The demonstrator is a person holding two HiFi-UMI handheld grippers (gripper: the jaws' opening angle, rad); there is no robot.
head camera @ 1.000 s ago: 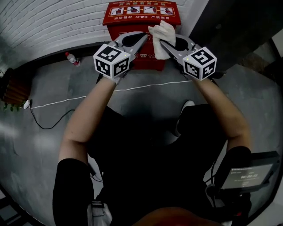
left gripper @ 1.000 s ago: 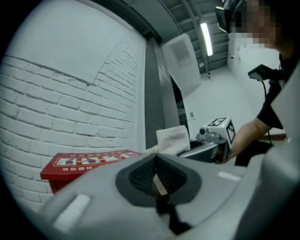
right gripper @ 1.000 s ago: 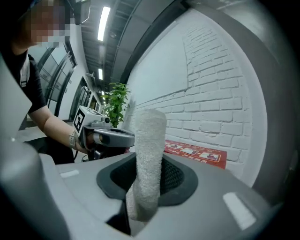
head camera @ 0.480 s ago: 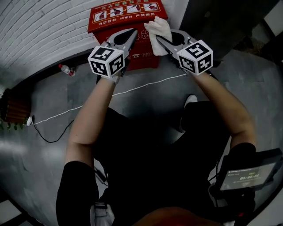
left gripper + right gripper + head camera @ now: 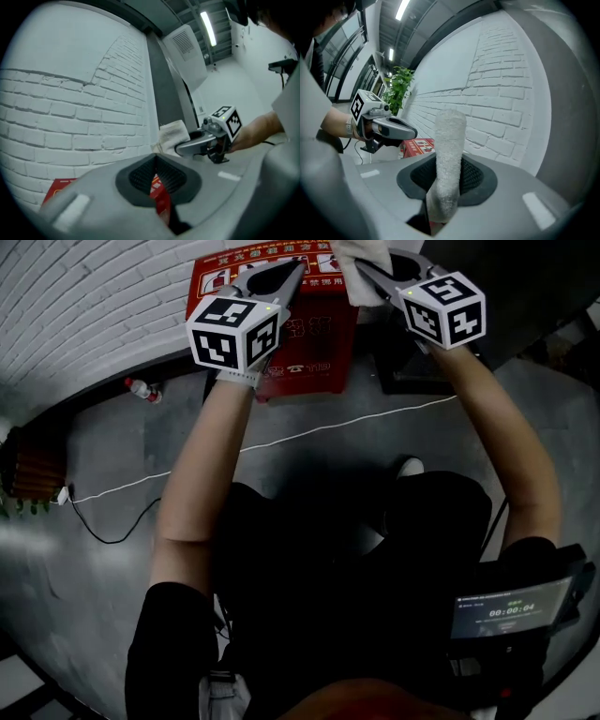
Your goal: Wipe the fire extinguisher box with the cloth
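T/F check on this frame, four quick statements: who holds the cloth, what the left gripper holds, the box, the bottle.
1. The right gripper is clamped on the white cloth. True.
2. The left gripper grips the cloth too. False: its jaws are together with nothing between them.
3. The box is red and stands by a white brick wall. True.
4. The bottle sits on top of the box. False: it lies on the floor, left of the box.

Fire extinguisher box (image 5: 309, 343) on the floor (image 5: 112, 493) against the brick wall (image 5: 94, 306); bottle (image 5: 141, 388) to its left, cable (image 5: 309, 430) in front; left gripper (image 5: 295, 268) over its top, right gripper (image 5: 364, 268) at its right edge, cloth (image 5: 352, 287) between the jaws.
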